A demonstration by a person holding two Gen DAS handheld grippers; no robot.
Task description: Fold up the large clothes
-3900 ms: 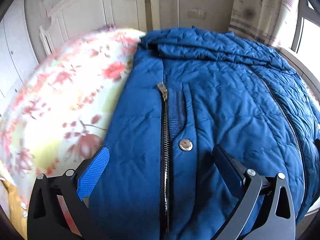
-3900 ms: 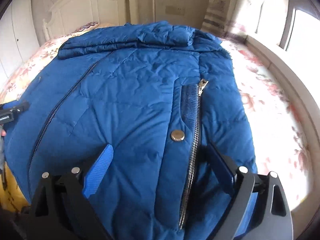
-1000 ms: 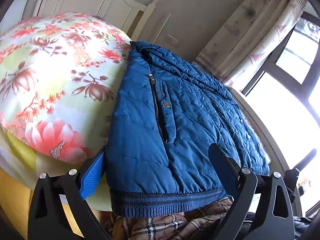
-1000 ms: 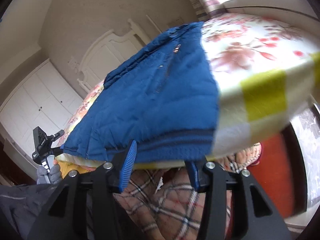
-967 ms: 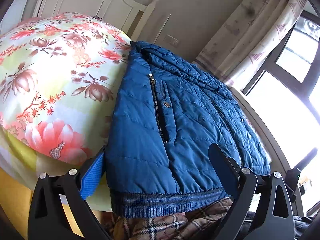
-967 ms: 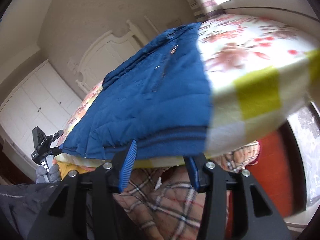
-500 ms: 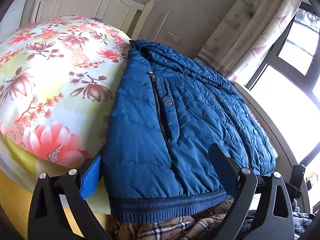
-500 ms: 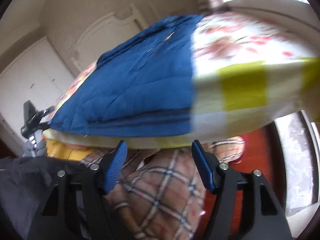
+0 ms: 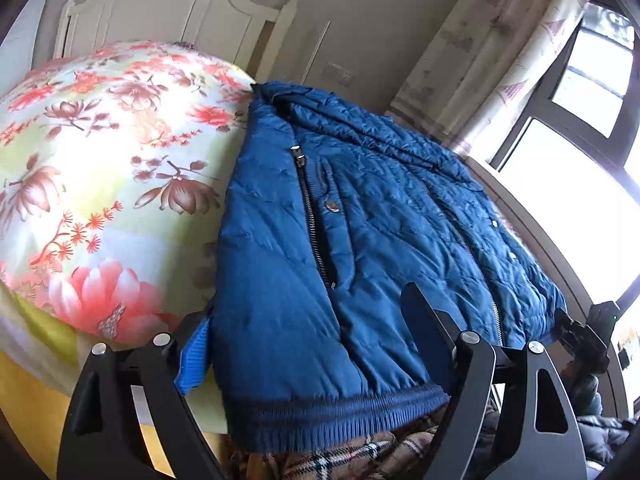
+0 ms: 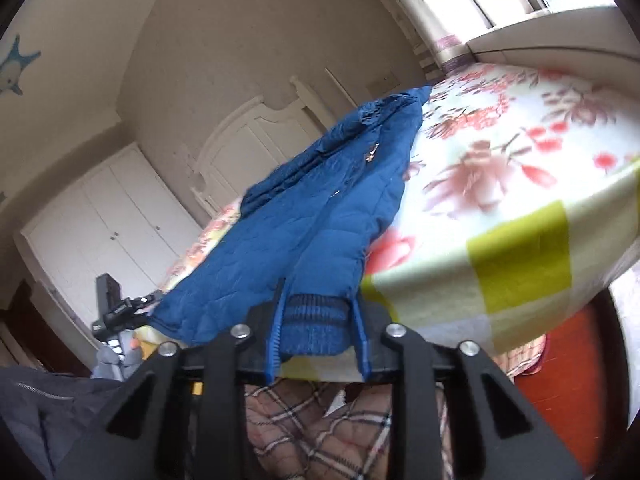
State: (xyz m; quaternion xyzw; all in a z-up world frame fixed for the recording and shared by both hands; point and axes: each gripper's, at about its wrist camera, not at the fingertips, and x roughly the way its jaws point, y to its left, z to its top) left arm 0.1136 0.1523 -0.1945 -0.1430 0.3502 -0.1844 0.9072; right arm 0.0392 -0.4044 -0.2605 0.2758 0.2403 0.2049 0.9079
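Note:
A big blue quilted jacket [image 9: 360, 240] lies flat on the bed with its ribbed hem [image 9: 340, 412] at the near edge. My left gripper [image 9: 304, 344] is open, one finger on each side of the hem's left corner, not closed on it. In the right wrist view the jacket [image 10: 320, 208] stretches away over the bed. My right gripper [image 10: 316, 328] is shut on the ribbed hem [image 10: 316, 320] at the jacket's right corner.
The bed carries a floral cover [image 9: 100, 168] with a yellow-checked edge [image 10: 520, 260]. A white headboard [image 9: 160, 12] and white wardrobe [image 10: 112, 232] stand behind. A window [image 9: 580, 140] is at right. The person's plaid trousers [image 10: 320, 420] are below the bed edge.
My right gripper moved in to the hem's right corner and closed on it. My left gripper moved closer around the hem's left corner and stays open.

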